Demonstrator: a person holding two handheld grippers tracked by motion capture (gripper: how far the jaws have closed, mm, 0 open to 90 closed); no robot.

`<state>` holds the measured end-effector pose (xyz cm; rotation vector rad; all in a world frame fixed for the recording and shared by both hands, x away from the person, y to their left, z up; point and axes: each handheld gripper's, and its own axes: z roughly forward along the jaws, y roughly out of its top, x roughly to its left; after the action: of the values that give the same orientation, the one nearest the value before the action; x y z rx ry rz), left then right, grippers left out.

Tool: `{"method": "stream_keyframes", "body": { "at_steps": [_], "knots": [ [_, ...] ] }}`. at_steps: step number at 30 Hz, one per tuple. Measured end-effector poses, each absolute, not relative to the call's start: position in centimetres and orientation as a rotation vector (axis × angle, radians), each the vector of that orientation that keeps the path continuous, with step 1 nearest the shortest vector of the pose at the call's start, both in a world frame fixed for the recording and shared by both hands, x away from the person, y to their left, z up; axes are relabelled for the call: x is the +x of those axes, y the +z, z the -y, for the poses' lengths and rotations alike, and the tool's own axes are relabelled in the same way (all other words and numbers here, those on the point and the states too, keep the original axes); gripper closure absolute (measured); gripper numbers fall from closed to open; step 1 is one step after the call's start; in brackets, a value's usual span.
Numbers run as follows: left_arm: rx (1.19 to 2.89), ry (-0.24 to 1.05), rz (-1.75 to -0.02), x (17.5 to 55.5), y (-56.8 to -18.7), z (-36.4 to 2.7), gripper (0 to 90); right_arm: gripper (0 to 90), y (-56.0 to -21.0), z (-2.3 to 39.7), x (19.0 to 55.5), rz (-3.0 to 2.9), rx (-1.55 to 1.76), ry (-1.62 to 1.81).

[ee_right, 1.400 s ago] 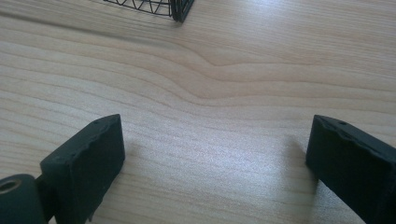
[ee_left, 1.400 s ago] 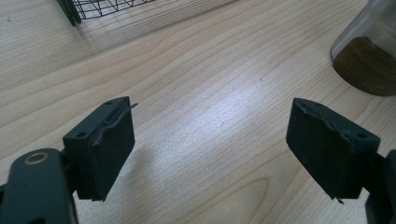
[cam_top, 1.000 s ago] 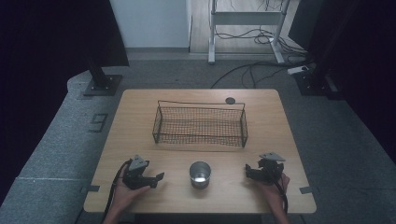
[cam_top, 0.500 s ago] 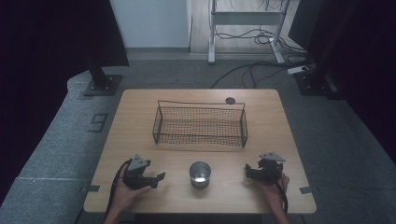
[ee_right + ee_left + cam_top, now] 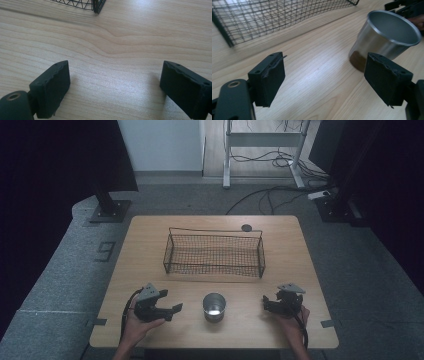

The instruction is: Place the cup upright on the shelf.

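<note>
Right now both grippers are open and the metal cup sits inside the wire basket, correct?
Not quite. The metal cup stands on the table, in front of the wire basket, not inside it, as the high view shows. Both the left gripper and right gripper are open.

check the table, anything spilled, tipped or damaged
Nothing is spilled or tipped: the metal cup stands upright near the table's front edge, and the wire basket sits squarely behind it. One oddity: in the left gripper view, the left gripper pads have ragged, chipped edges.
</note>
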<state>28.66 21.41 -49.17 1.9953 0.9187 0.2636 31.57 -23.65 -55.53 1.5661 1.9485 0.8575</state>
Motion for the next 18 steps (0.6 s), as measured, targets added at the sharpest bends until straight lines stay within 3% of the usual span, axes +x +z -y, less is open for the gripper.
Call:
{"method": "stream_keyframes", "body": {
  "at_steps": [18],
  "knots": [
    [2.038,0.2,-0.815,28.5,-48.1,-18.4,13.4,10.3,-55.5,23.7,31.6,-1.942,1.568,0.858]
  ]
}}
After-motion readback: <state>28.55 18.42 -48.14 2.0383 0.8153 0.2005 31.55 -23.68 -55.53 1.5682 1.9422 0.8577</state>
